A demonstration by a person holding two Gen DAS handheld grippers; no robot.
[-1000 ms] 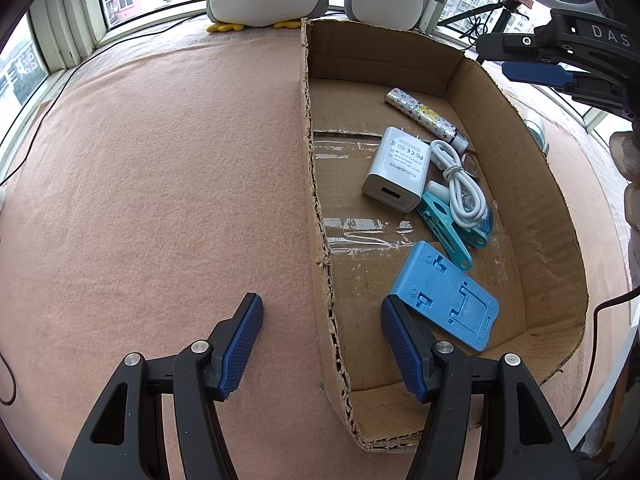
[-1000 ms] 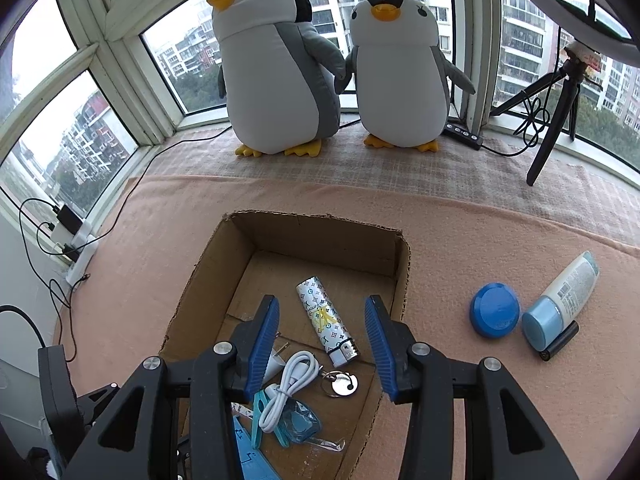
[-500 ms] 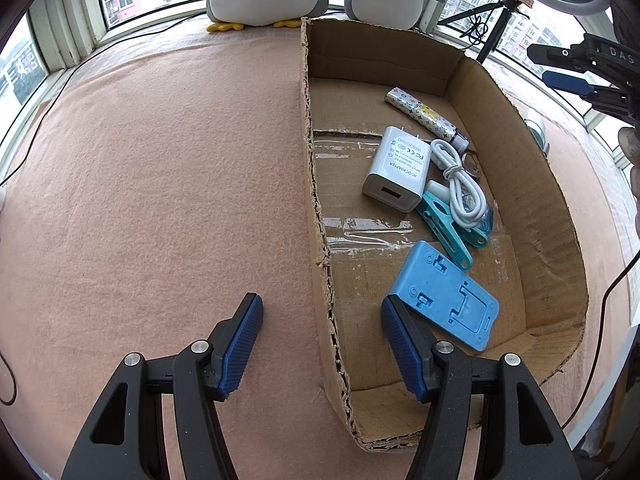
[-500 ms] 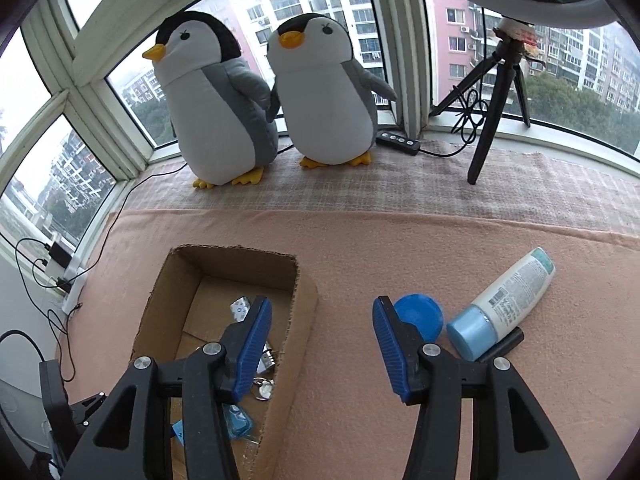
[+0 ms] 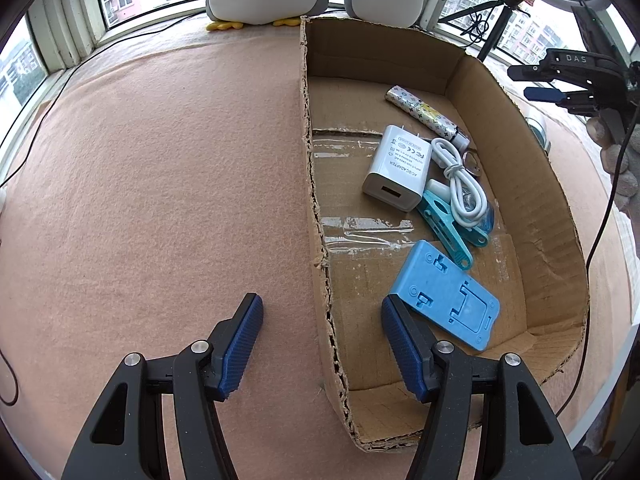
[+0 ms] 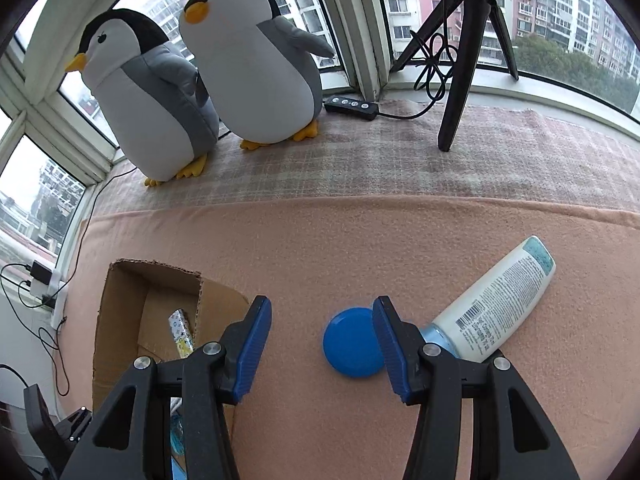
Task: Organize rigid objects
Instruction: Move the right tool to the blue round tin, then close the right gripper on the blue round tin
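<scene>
A shallow cardboard box (image 5: 520, 184) lies on the pink blanket and holds a white charger (image 5: 396, 168), a white cable (image 5: 460, 188), a patterned lighter (image 5: 424, 114), teal clips (image 5: 448, 228) and a blue plastic stand (image 5: 444, 300). My left gripper (image 5: 322, 344) is open, straddling the box's near left wall with nothing held. In the right wrist view a blue round lid (image 6: 350, 342) and a white tube (image 6: 500, 304) with a light-blue cap lie on the blanket. My right gripper (image 6: 320, 348) is open, the lid just inside its right finger (image 6: 390, 344). The box (image 6: 120, 320) sits to its left.
Two plush penguins (image 6: 248, 68) stand by the window. A black tripod (image 6: 464, 52) and a black power strip (image 6: 352, 106) sit on the plaid cloth behind the blanket. Cables and plugs run along the left wall (image 6: 36, 280). A gloved hand (image 5: 616, 156) holds the other gripper at right.
My right gripper has swung from over the box to the right, toward the blue lid and tube. The left gripper has stayed put and the box contents are unchanged.
</scene>
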